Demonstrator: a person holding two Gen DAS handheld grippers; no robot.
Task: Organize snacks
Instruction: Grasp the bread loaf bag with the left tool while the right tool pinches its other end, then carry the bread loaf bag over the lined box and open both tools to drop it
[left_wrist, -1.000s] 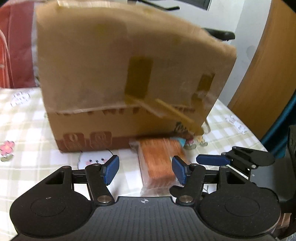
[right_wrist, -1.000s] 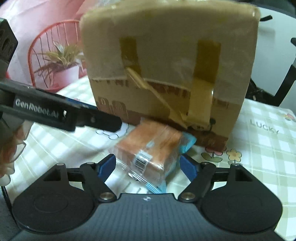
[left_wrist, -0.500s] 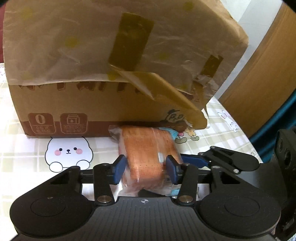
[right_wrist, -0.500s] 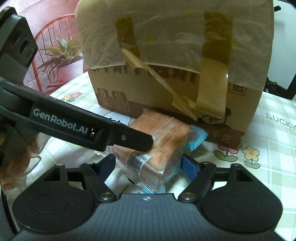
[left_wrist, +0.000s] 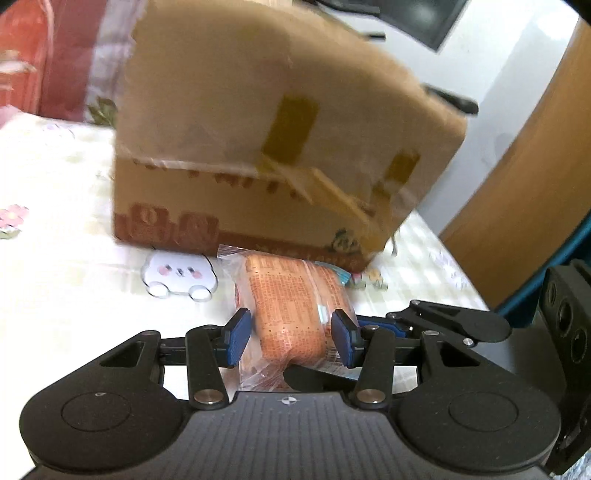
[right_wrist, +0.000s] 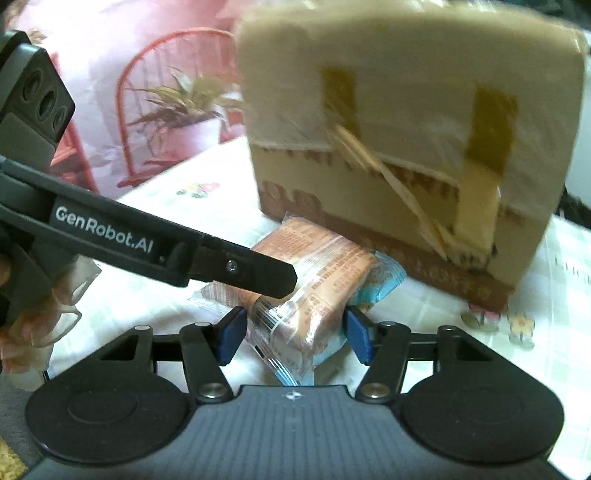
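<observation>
An orange snack pack (left_wrist: 291, 314) in a clear, blue-edged wrapper lies just in front of a taped cardboard box (left_wrist: 277, 147) on the checked tablecloth (left_wrist: 55, 258). My left gripper (left_wrist: 291, 338) is shut on the pack's near end, blue pads against both sides. In the right wrist view the same snack pack (right_wrist: 314, 280) sits between the pads of my right gripper (right_wrist: 294, 338), whose jaws are closing and stand at the wrapper's edges. The left gripper's black finger (right_wrist: 258, 271) crosses over the pack from the left. The box (right_wrist: 406, 129) is blurred.
A red wire chair holding a potted plant (right_wrist: 177, 103) stands behind the table on the left. A wooden door (left_wrist: 535, 166) rises at the right. A bear sticker (left_wrist: 181, 277) marks the cloth. A hand in a clear glove (right_wrist: 40, 314) holds the left gripper.
My left jaws closed onto the snack pack, then the hand shifted so the box sits farther off. The right jaws narrowed around the same pack.
</observation>
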